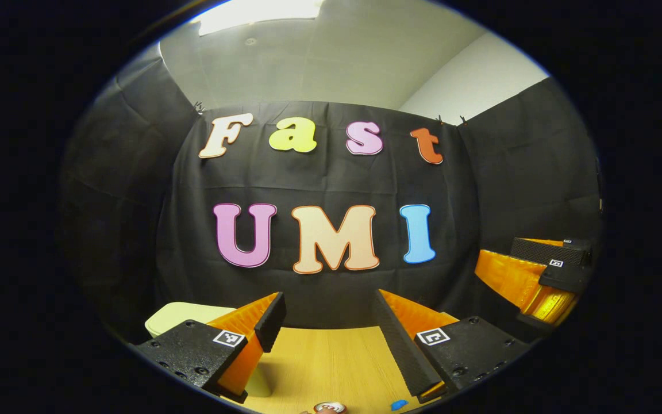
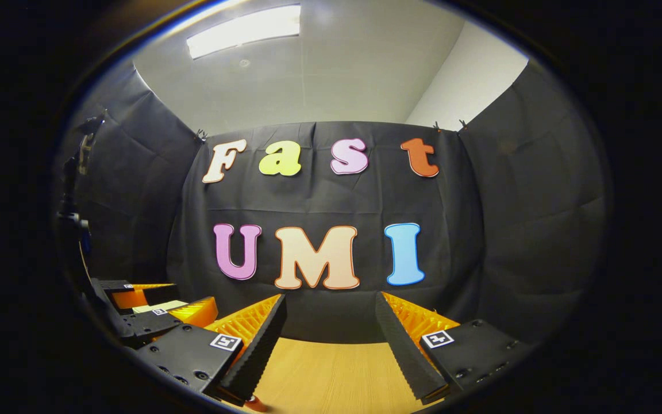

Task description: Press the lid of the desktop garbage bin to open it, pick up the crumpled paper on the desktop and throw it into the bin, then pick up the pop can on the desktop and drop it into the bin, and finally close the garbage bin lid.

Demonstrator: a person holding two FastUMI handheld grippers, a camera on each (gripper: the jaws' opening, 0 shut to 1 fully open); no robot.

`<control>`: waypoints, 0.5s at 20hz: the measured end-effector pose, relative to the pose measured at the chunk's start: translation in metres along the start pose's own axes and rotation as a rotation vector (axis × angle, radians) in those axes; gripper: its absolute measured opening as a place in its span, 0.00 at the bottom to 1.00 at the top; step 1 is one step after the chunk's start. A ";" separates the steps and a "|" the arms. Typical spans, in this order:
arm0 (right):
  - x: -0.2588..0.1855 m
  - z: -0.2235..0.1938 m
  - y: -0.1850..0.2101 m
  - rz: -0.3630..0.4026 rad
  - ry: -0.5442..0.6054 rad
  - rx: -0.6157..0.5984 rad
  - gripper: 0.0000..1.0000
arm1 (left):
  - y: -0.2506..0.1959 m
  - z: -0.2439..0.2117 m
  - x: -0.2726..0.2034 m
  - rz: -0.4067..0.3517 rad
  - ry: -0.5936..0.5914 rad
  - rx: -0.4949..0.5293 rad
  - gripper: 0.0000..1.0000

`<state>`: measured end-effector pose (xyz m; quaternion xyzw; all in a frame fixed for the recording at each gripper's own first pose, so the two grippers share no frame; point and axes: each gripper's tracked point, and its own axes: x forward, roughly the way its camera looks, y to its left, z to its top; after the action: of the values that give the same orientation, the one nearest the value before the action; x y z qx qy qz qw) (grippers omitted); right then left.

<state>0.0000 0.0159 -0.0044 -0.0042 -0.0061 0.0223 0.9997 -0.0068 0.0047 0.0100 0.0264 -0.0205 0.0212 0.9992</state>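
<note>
Your left gripper (image 1: 328, 322) sits closest in the left gripper view, its two fingers spread wide apart with nothing between them but bare wooden desktop (image 1: 325, 362). At the very bottom edge, between and just below the fingers, you can see the round top of the pop can (image 1: 330, 407), mostly cut off. A small blue scrap (image 1: 399, 405) lies on the wood just to its right. Behind your left finger (image 1: 270, 319) a pale, cream-coloured shape shows, which looks like the garbage bin (image 1: 181, 316); the finger hides much of it, so you cannot tell how its lid stands. Far off at the right edge your right gripper (image 1: 549, 276) hangs in the air in front of the black cloth wall (image 1: 319, 184); from this angle you cannot tell its state.

Moving to the right gripper view, your right gripper (image 2: 331, 322) is released too, fingers set well apart over the desktop (image 2: 331, 374) and holding nothing. A small reddish bit (image 2: 255, 404) peeks out at the bottom edge below the left-hand finger; it is too cut off to name. At the lower left your left gripper (image 2: 153, 307) shows farther off, with a sliver of the pale bin (image 2: 161, 306) seen between its parts. Overhead, a long ceiling light (image 2: 245, 30) glows.
</note>
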 end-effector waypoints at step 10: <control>-0.002 -0.010 -0.008 -0.004 0.027 0.005 0.97 | 0.009 0.009 -0.003 0.028 -0.033 0.030 0.57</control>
<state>-0.0017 0.0082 -0.0149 -0.0019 0.0076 0.0205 0.9998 -0.0107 0.0131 0.0193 0.0417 -0.0372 0.0348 0.9978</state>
